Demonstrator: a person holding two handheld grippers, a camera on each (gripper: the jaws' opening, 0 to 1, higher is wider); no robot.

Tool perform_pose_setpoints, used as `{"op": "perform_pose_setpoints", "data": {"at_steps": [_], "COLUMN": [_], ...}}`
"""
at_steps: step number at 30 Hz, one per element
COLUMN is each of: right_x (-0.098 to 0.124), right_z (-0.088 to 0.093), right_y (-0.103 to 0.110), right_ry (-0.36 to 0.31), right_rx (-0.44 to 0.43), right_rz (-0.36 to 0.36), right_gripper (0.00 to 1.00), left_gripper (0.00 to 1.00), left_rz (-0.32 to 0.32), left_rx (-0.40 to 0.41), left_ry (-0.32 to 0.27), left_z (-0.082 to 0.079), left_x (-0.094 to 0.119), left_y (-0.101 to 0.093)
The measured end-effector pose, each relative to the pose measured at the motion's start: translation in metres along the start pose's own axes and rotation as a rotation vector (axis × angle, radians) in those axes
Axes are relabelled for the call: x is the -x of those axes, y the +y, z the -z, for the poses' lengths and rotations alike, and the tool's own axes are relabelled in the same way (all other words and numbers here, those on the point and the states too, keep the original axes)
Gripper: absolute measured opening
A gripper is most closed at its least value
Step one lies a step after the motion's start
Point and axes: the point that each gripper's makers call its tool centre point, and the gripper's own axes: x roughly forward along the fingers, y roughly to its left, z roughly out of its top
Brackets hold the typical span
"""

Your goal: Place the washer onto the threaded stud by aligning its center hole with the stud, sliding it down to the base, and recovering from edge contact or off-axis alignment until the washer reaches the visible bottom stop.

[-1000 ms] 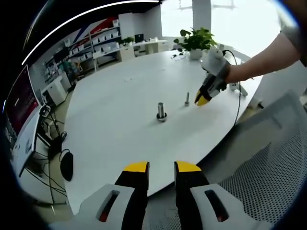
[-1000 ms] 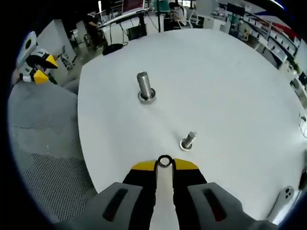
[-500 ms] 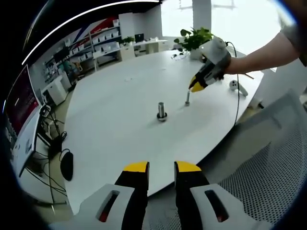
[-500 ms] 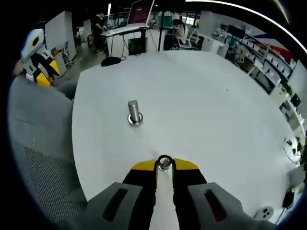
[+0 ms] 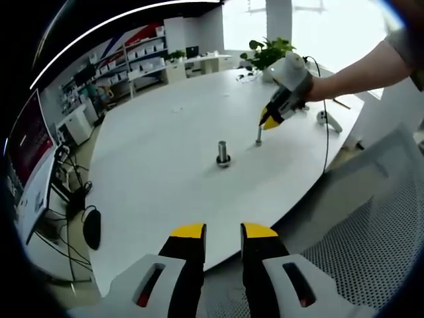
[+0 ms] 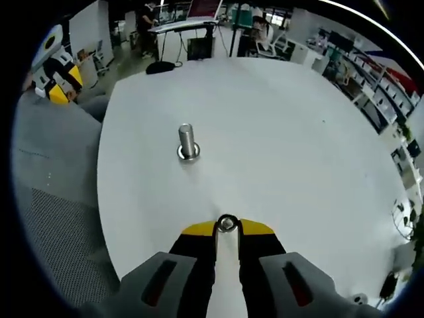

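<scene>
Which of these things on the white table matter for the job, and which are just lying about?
For the job:
- washer, pinched in the right claw
- small stud right under it

Lying about:
- bigger bolt
- potted plant
- cable
- left claw, idle off the table

An open-plan office. A large white table [image 5: 165,132] sits among mesh chairs [image 5: 371,225], with shelving [image 5: 142,56] along the wall and a potted plant [image 5: 268,56] by bright windows. Desks with monitors [image 6: 202,10] stand beyond.
</scene>
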Motion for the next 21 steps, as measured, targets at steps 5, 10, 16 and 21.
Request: {"op": "perform_pose_setpoints", "data": {"at_steps": [5, 10, 16, 21], "right_x": [-0.0023, -0.0054, -0.0086, -0.0083], "right_z": [-0.0001, -0.0016, -0.0053, -0.0022], "right_y": [-0.0004, -0.0003, -0.0036, 0.0016], "right_ry": [0.010, 0.027, 0.049, 0.091], "right_rx": [0.006, 0.014, 0.009, 0.041], "right_rz": [-0.004, -0.013, -0.022, -0.048], "right_gripper": [0.13, 0.13, 0.13, 0.13], "left_gripper": [0.18, 0.18, 0.18, 0.18], "left_rz": [0.002, 0.001, 0.002, 0.003], "left_rx": [0.000, -0.001, -0.001, 0.000], "left_ry": [0.000, 0.001, -0.001, -0.002], "left_z": [0.0001, 0.0003, 0.0001, -0.0004], "left_x": [-0.0001, 0.0002, 0.0000, 0.0001], "left_y": [0.0000, -0.0004, -0.0002, -0.0006]}}
